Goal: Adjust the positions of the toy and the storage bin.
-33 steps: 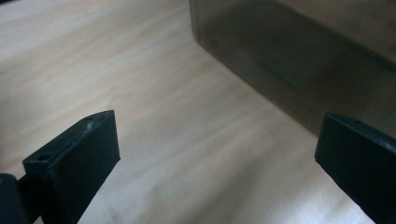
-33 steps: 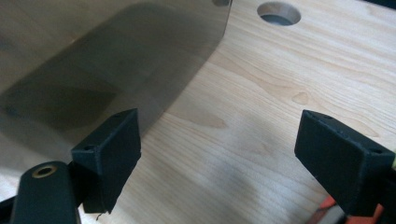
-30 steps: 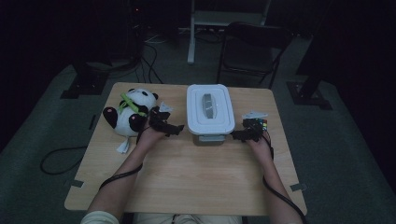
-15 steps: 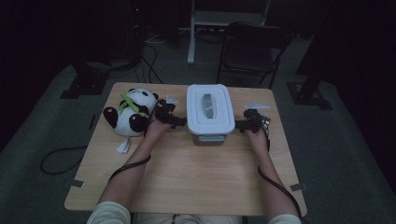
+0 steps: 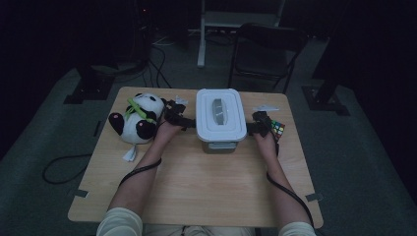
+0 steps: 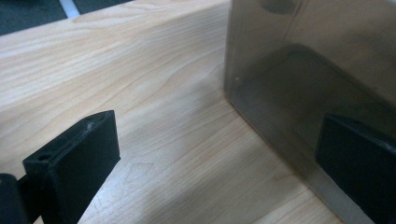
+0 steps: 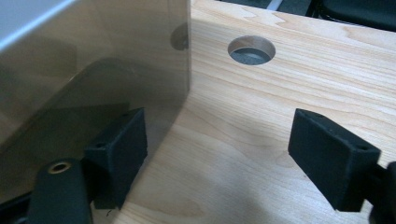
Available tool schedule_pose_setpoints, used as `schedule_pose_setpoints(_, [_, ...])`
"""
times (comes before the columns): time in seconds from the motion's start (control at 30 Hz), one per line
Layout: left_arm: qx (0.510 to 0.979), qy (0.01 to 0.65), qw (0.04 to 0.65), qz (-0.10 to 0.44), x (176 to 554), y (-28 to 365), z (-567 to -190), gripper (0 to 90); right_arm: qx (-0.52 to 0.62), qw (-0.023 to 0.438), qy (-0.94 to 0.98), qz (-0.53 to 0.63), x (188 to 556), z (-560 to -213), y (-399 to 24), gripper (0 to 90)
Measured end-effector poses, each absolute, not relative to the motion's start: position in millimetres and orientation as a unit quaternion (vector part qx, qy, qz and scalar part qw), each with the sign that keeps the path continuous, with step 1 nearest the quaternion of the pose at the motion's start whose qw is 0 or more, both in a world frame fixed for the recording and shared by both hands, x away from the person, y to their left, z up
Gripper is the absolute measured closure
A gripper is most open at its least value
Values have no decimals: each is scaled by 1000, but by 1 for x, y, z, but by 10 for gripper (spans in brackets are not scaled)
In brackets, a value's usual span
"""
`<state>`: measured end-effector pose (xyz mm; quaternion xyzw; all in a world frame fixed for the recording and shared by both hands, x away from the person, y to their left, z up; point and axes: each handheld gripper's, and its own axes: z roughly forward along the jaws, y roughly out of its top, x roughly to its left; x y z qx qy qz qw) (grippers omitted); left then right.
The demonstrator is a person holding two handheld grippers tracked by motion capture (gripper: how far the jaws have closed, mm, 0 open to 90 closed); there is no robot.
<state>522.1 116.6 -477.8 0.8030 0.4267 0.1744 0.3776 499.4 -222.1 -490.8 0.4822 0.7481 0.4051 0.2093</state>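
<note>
High view: lidded storage box [image 5: 221, 120] sat mid-table, lid on, contents hidden; left gripper [image 5: 183, 121] and right gripper [image 5: 254, 128] flanked its sides, so lifting looked not yet begun. Left gripper view: jaws spread, nothing clamped, box wall [image 6: 308, 79] beside one jaw. Right gripper view: jaws had just been narrowing, nothing pinched between them, wall [image 7: 93, 65] alongside one.

Both forearms are stretched forward, the left gripper [image 5: 186, 121] and right gripper [image 5: 252, 129] held wide-jawed, level.
</note>
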Motion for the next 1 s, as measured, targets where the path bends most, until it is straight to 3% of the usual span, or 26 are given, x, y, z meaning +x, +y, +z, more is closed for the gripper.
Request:
schedule_pose_setpoints(0.53, [821, 419, 345, 180, 503, 130, -469, 6, 450, 137, 758, 452, 485, -497, -218, 229])
schedule_pose_setpoints(1.0, [833, 399, 336, 183, 480, 127, -470, 14, 413, 118, 780, 455, 459, -499, -219, 230])
